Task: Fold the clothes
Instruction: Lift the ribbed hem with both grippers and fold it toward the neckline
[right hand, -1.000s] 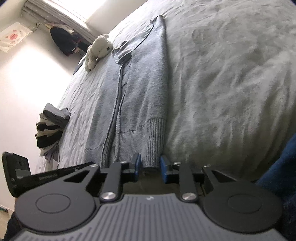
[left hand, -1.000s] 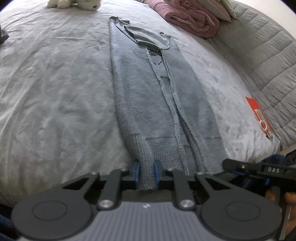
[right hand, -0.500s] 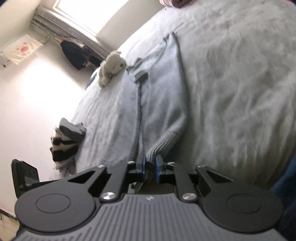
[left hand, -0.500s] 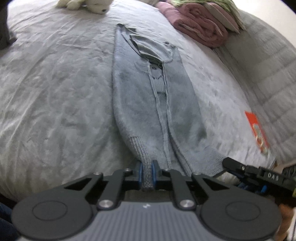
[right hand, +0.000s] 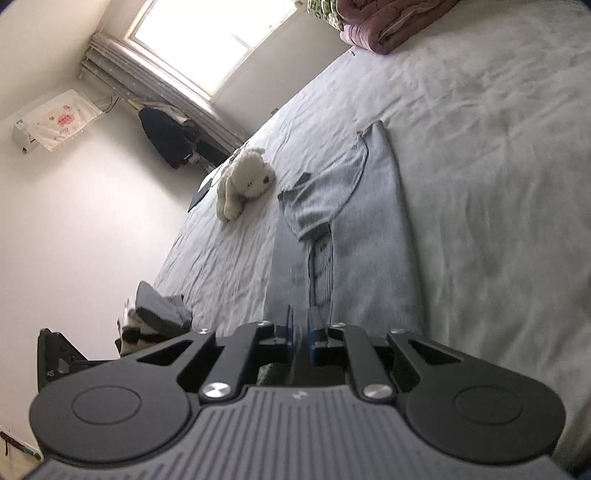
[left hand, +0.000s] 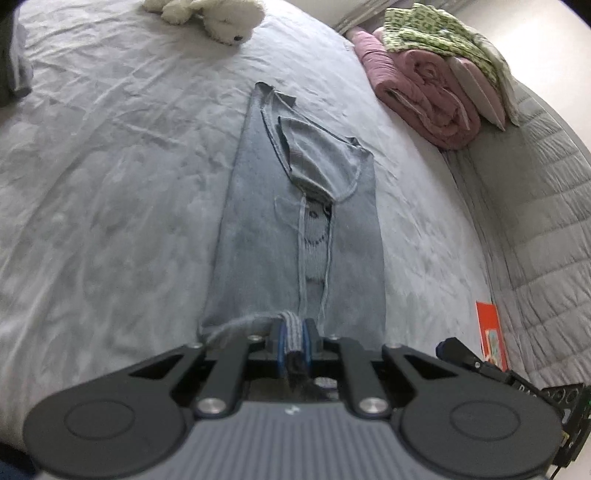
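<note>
A grey knitted sweater [left hand: 258, 236] lies lengthwise on the grey bed [left hand: 110, 166], its sleeves folded in and its collar at the far end. My left gripper [left hand: 293, 332] is shut on the ribbed hem, which is lifted and doubled forward over the sweater's lower part. In the right wrist view the same sweater [right hand: 373, 221] stretches away from my right gripper [right hand: 300, 328]. Its blue pads stand close together over the sweater's near end. The pinched fabric is mostly hidden behind the jaws.
A white plush toy [left hand: 221, 18] lies beyond the collar. Rolled pink blankets [left hand: 424, 99] under a green patterned cloth [left hand: 443, 37] sit far right. A red card [left hand: 489, 332] lies by the quilted bed side [left hand: 535, 221]. Dark clothes [right hand: 159, 314] are piled at the left edge.
Both grippers closed on the hem corners, lifted them and carried them forward towards the collar. The sweater's lower part now doubles over itself and both views show more of the far bed.
</note>
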`<act>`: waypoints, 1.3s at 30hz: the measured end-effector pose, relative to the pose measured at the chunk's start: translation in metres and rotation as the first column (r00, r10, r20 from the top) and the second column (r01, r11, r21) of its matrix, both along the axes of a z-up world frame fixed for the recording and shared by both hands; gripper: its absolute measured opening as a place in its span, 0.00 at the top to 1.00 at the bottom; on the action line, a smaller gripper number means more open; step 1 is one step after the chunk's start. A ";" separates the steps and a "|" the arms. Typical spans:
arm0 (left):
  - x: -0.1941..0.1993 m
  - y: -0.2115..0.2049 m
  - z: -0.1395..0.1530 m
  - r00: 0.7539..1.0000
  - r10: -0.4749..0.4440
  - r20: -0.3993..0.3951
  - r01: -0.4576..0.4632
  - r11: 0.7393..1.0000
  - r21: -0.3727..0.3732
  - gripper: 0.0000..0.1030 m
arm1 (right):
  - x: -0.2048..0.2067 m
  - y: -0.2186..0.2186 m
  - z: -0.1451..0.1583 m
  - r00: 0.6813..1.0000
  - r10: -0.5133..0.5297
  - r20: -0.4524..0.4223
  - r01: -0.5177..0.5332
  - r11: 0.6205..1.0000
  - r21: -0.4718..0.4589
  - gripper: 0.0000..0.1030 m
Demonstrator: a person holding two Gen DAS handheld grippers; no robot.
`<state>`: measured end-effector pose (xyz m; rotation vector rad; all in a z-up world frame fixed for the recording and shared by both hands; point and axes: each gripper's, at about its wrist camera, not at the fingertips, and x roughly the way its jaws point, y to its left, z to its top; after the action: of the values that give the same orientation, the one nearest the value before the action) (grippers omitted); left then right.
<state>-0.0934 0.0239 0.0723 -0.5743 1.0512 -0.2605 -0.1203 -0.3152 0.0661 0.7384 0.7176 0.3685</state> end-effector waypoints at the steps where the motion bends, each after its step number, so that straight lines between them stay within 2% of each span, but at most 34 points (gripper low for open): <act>1: 0.008 0.001 -0.003 1.000 0.009 -0.008 -0.009 1.000 -0.002 0.91 | 0.008 -0.002 0.000 1.000 -0.001 -0.002 0.001 1.000 -0.003 0.89; 5: 0.033 0.001 -0.017 0.999 0.038 -0.036 -0.037 0.999 0.008 0.91 | 0.033 -0.001 -0.007 1.000 0.010 -0.005 -0.010 0.994 -0.108 0.88; 6: 0.036 0.001 -0.021 0.998 0.037 -0.044 -0.036 0.999 0.012 0.92 | 0.034 0.000 -0.009 0.999 0.039 -0.006 -0.039 0.992 -0.118 0.83; 7: 0.038 0.000 -0.026 0.998 0.030 -0.053 -0.029 1.000 0.011 0.92 | 0.033 0.000 -0.011 0.997 0.077 -0.007 -0.077 0.990 -0.122 0.83; 9: 0.041 0.000 -0.036 0.997 0.016 -0.071 -0.015 1.000 0.008 0.92 | 0.031 0.004 -0.012 0.985 0.174 -0.006 -0.172 0.964 -0.205 0.83; 11: 0.042 0.004 -0.043 0.997 0.012 -0.080 -0.013 1.000 -0.003 0.92 | 0.030 0.008 -0.012 0.966 0.259 -0.014 -0.250 0.918 -0.308 0.80; 12: 0.043 0.006 -0.045 0.996 0.012 -0.083 -0.013 1.000 -0.019 0.92 | 0.032 0.007 -0.013 0.958 0.285 -0.028 -0.277 0.896 -0.346 0.73; 13: 0.043 0.009 -0.045 0.997 0.006 -0.079 -0.009 0.999 -0.044 0.92 | 0.037 0.005 -0.015 0.951 0.306 -0.047 -0.303 0.885 -0.354 0.68; 15: 0.044 0.015 -0.045 0.998 -0.005 -0.070 -0.001 0.996 -0.090 0.91 | 0.045 0.000 -0.019 0.935 0.349 -0.062 -0.348 0.871 -0.346 0.68; 17: 0.045 0.024 -0.043 0.999 0.002 -0.049 -0.007 0.996 -0.094 0.91 | 0.047 0.003 -0.022 0.902 0.429 -0.052 -0.418 0.837 -0.353 0.68; 22: 0.046 0.048 -0.039 1.000 0.022 0.002 -0.022 0.994 -0.106 0.76 | 0.046 0.020 -0.029 0.813 0.582 -0.031 -0.544 0.738 -0.400 0.59; 24: 0.044 0.054 -0.038 1.000 0.003 0.031 0.000 0.996 -0.091 0.76 | 0.048 0.023 -0.035 0.805 0.592 -0.043 -0.556 0.726 -0.404 0.59; 27: 0.040 0.049 -0.037 0.991 -0.099 0.087 0.103 0.994 -0.044 0.76 | 0.054 0.027 -0.042 0.796 0.600 -0.072 -0.573 0.712 -0.406 0.59; 29: 0.038 0.040 -0.037 0.975 -0.183 0.125 0.187 0.982 -0.023 0.75 | 0.057 0.029 -0.046 0.787 0.610 -0.094 -0.592 0.703 -0.394 0.59; 32: 0.035 0.023 -0.036 0.935 -0.309 0.173 0.310 0.950 0.022 0.69 | 0.060 0.032 -0.049 0.772 0.626 -0.110 -0.612 0.686 -0.393 0.59; 36: 0.037 -0.003 -0.035 0.861 -0.463 0.210 0.443 0.886 0.138 0.68 | 0.060 0.032 -0.051 0.767 0.633 -0.104 -0.619 0.687 -0.382 0.59; 39: 0.043 -0.015 -0.038 0.815 -0.546 0.194 0.514 0.836 0.192 0.70 | 0.057 0.032 -0.051 0.756 0.647 -0.101 -0.629 0.674 -0.388 0.59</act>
<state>-0.0502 0.0091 0.0342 -0.1073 0.9640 -0.7335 -0.0632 -0.2835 0.0151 0.0521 0.9675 0.8508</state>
